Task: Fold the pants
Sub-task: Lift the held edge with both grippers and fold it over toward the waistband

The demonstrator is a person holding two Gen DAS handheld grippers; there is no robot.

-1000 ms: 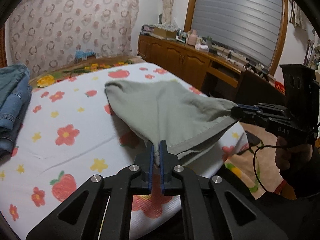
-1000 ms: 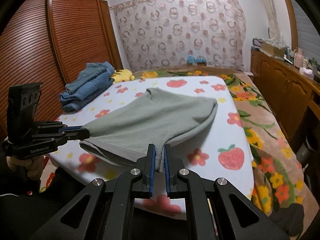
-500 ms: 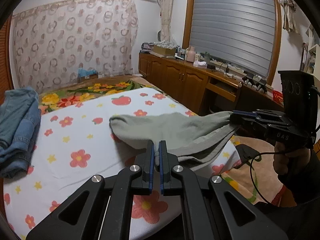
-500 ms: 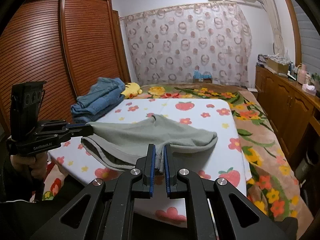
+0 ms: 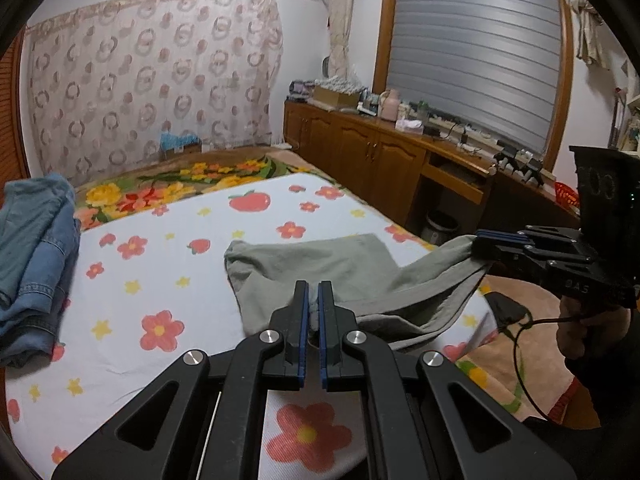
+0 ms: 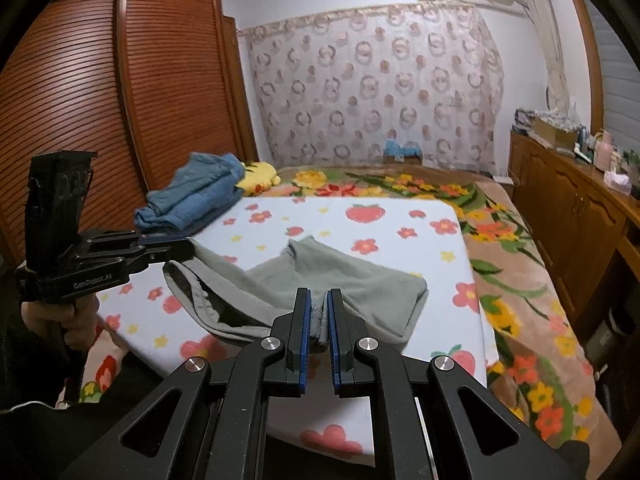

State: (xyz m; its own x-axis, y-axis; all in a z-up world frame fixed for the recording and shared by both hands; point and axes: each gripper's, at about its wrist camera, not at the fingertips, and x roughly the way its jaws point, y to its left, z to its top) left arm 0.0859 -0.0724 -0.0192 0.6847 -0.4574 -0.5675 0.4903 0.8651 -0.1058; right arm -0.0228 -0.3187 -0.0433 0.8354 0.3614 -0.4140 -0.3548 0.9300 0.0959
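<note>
Grey-green pants lie partly on the flowered white sheet, their far part flat on the bed, the near edge lifted. My left gripper is shut on the near edge of the pants. My right gripper is shut on the other end of the same edge. Each gripper shows in the other's view: the right one at the right, the left one at the left. The pants sag between them.
A pile of blue jeans lies at the bed's left side, also seen in the right wrist view, beside a yellow plush toy. A wooden sideboard runs along the right. A louvred wardrobe stands at the left.
Both grippers have drawn back toward the bed's near edge and come lower, pulling the pants along. More of the pants now rests flat on the sheet.
</note>
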